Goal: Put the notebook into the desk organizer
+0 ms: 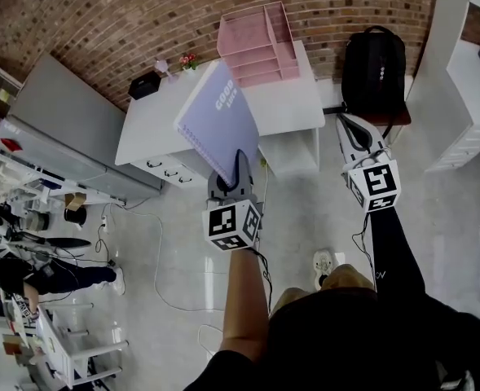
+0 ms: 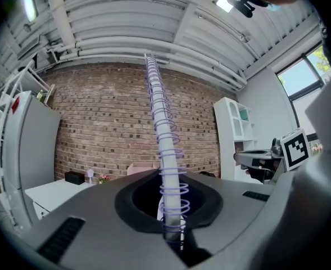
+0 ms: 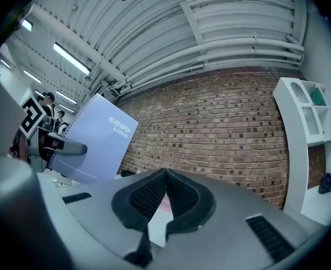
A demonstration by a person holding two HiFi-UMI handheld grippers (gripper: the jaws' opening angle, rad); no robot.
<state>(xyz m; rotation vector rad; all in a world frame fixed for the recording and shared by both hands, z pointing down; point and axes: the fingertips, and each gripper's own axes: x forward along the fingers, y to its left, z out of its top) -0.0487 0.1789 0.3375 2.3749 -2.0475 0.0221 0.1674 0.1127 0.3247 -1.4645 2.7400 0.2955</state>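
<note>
Single-handedly holding lilac spiral-bound notebook [image 1: 219, 120] upright in air before white desk [image 1: 292, 104], well apart from pink plastic desk organizer [image 1: 256, 43] at desk's far edge. Gripping its spiral edge with left gripper [image 1: 240, 169] fingers clamped tight. Showing right gripper [image 1: 355, 137] fingers together, empty.

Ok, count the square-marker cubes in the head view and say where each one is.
2. One marker cube is on the left gripper, shut on the purple notebook; the other cube is on the right gripper, below the black backpack in the picture. None seems hidden.
</note>
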